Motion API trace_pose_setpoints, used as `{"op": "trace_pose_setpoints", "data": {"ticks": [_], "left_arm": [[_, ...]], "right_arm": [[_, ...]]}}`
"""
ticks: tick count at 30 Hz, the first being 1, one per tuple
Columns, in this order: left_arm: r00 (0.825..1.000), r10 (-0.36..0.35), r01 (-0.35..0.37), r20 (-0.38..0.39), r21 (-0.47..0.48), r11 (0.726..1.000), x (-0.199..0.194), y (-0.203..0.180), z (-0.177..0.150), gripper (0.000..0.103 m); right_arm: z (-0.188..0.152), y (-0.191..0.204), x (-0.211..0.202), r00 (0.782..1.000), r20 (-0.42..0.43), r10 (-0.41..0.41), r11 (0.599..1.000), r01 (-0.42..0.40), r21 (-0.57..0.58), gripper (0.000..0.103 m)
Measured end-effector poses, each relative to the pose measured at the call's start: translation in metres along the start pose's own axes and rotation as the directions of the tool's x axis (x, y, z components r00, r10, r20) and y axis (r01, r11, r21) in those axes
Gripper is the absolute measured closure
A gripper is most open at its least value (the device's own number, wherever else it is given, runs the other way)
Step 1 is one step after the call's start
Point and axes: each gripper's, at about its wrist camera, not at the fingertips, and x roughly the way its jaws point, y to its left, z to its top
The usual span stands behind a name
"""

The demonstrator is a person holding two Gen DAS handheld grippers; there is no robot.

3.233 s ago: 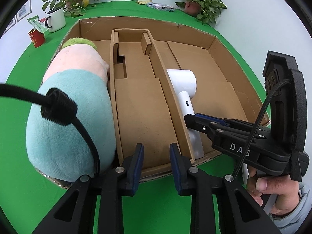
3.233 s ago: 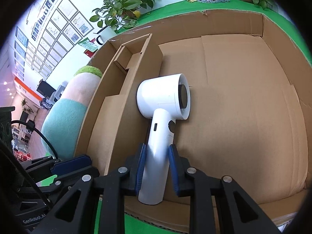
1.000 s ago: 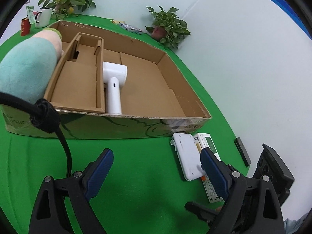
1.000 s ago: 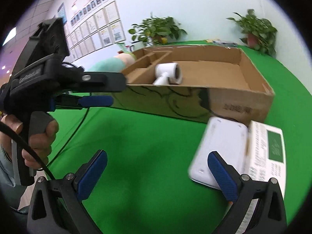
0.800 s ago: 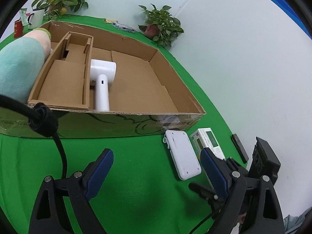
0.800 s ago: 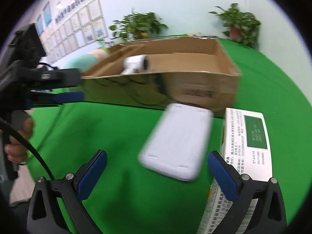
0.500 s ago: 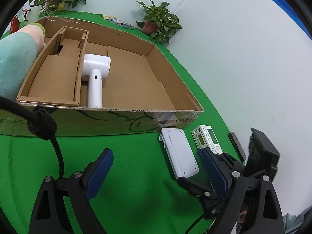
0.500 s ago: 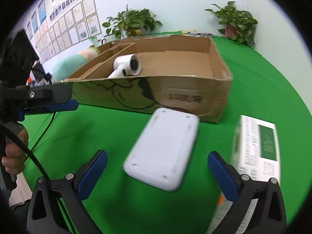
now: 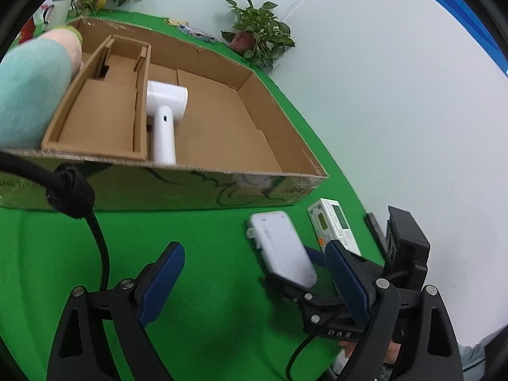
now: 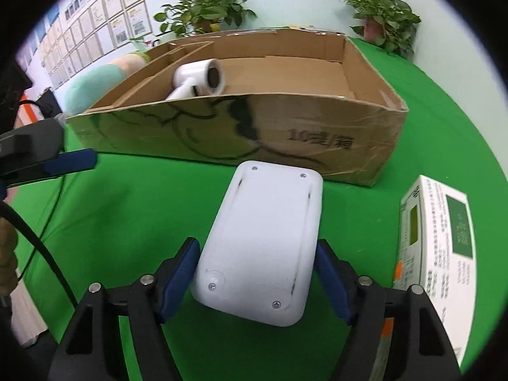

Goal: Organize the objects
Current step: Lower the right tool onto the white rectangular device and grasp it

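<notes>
A white flat device (image 10: 263, 244) lies on the green cloth in front of the cardboard box (image 10: 317, 139). My right gripper (image 10: 255, 281) straddles its near end, jaws close on both sides, touching or nearly so. It also shows in the left wrist view (image 9: 281, 249), with the right gripper (image 9: 304, 273) at its near end. A white hair dryer (image 9: 163, 117) lies in the box (image 9: 197, 187). My left gripper (image 9: 254, 285) is open and empty above the cloth.
A white and green carton (image 10: 444, 244) lies right of the device. A teal and pink plush (image 9: 31, 82) sits in the box's left end. Potted plants (image 9: 257, 35) stand at the back. A dark flat object (image 9: 374, 228) lies near the wall.
My right gripper has moved forward over the white device and its jaws have narrowed around it. My left gripper has drifted slightly and stayed open.
</notes>
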Motion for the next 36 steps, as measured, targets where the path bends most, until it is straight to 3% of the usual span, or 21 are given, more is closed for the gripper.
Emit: {"op": "trace_pose_setpoints", "data": {"ticks": [8, 11, 20, 27, 36], "left_arm": [[0.992, -0.112, 0.103, -0.062, -0.129, 0.986, 0.008, 0.025, -0.017, 0.014], [0.981, -0.172, 0.155, -0.086, -0.178, 0.972, 0.011, 0.032, -0.024, 0.014], [0.969, -0.209, 0.178, -0.129, -0.216, 0.960, 0.028, 0.037, -0.029, 0.014], [0.972, -0.195, 0.164, -0.132, -0.215, 0.963, 0.031, 0.039, -0.029, 0.015], [0.977, -0.176, 0.142, -0.120, -0.247, 0.958, 0.025, 0.049, -0.029, 0.028]], "right_arm": [[-0.021, 0.056, -0.014, 0.986, -0.010, 0.167, 0.981, -0.167, -0.102, 0.033], [-0.023, 0.069, -0.018, 0.989, 0.024, 0.147, 0.978, -0.141, -0.155, 0.020], [-0.029, 0.069, -0.015, 0.989, 0.008, 0.148, 0.977, -0.145, -0.156, 0.020], [-0.033, 0.072, -0.015, 0.988, 0.016, 0.155, 0.977, -0.150, -0.154, 0.020], [-0.035, 0.077, -0.015, 0.995, 0.018, 0.102, 0.982, -0.098, -0.162, 0.028]]}}
